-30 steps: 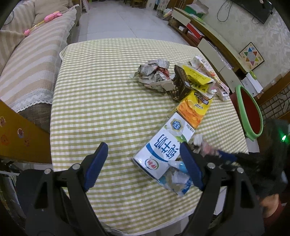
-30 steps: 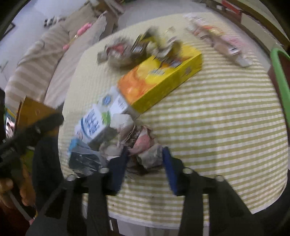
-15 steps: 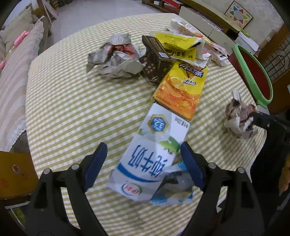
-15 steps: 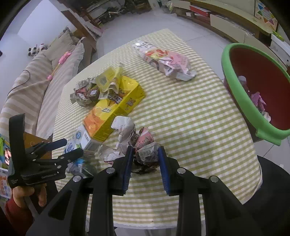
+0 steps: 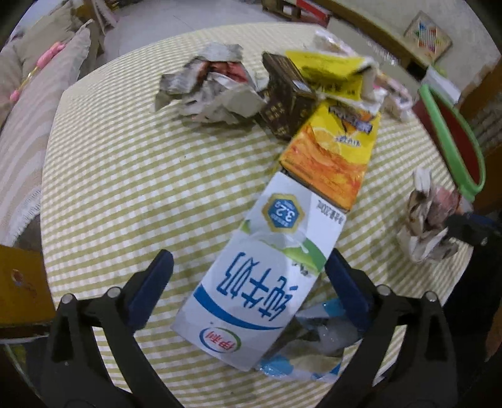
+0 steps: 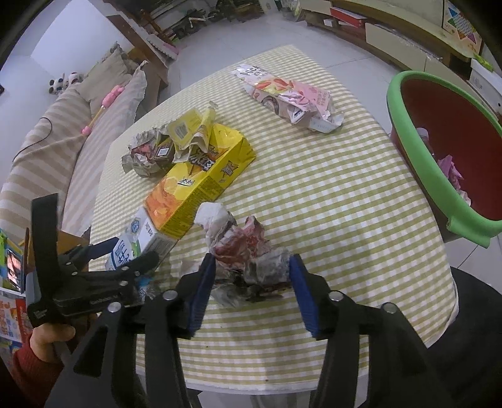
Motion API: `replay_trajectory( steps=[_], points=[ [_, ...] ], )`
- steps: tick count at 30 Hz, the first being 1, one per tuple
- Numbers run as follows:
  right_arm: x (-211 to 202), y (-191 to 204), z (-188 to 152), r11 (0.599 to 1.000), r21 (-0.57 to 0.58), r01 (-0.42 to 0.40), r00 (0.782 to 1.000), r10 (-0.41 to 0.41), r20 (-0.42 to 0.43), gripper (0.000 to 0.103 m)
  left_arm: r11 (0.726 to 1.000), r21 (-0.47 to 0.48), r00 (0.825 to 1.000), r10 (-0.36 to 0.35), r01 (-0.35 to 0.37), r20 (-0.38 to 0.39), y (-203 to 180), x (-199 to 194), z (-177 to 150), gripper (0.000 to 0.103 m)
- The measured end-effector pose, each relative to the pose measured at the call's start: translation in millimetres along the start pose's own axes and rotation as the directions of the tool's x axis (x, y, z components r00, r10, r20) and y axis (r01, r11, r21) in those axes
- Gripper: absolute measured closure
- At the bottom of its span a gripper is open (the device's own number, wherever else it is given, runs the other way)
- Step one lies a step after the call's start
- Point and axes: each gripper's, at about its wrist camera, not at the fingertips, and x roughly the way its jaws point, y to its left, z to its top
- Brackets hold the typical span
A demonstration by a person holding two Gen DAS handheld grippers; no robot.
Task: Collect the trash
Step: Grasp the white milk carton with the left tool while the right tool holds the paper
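We are looking at a home living room: a striped sofa (image 6: 47, 138) with cushions and a soft toy (image 6: 64, 82) is sitting beside the surface (image 6: 329, 194), which is wearing a checked cloth. A low cabinet (image 6: 392, 34) is running along the wall, where a star-patterned game board (image 6: 461, 23) is hanging.

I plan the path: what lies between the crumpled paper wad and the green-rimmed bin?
Only bare checked tablecloth lies between the paper wad and the bin, in the right wrist view.
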Motion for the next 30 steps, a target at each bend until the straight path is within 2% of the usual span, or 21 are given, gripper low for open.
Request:
replay_trajectory(
  steps=[6, 8, 10, 13, 15, 17, 18, 26, 30],
  points=[
    [2, 1, 1, 1.0, -0.01, 0.006, 1.0, -0.006, -0.004, 0.046, 0.996, -0.079, 0.999, -0.04, 0.037, -0.033, 19, 2, -5, 0.008],
    [2, 2, 2, 1.0, -0.019, 0.01, 1.0, -0.01, -0.008, 0.044, 0.998, -0.066, 0.999, -0.022, 0.02, -0.034, 20, 1, -5, 0.008],
    [4, 3, 2, 1.0, -0.026, 0.012, 1.0, -0.012, -0.016, 0.041, 1.0, -0.013, 1.0, 0.008, -0.008, -0.027, 13, 0, -1, 0.009],
    [6, 3, 2, 1.0, -0.025, 0.012, 1.0, -0.013, -0.022, 0.04, 0.998, 0.049, 0.999, 0.04, -0.038, -0.03, -3, 5, 6, 0.023],
    [6, 4, 3, 1.0, -0.029, 0.013, 1.0, -0.014, -0.022, 0.04, 0.999, 0.038, 0.999, 0.029, -0.028, -0.019, -5, 5, 5, 0.041],
    [5, 7, 4, 0.999, -0.04, 0.016, 1.0, -0.017, -0.023, 0.035, 1.0, -0.002, 1.0, 0.014, -0.014, -0.005, -2, 0, 2, 0.048],
    [5, 9, 5, 0.999, -0.048, 0.018, 1.0, -0.019, -0.022, 0.032, 1.0, -0.022, 1.0, 0.008, -0.008, 0.005, 2, -3, 1, 0.048],
    [19, 20, 14, 0.996, -0.086, 0.031, 0.999, -0.034, -0.039, 0.029, 0.988, -0.151, 0.992, -0.004, 0.024, 0.129, 33, -64, -12, 0.048],
    [32, 27, 16, 0.995, -0.098, 0.031, 0.998, -0.037, -0.055, 0.023, 0.986, -0.165, 0.984, 0.007, 0.023, 0.176, 30, -88, -9, 0.048]
  ],
)
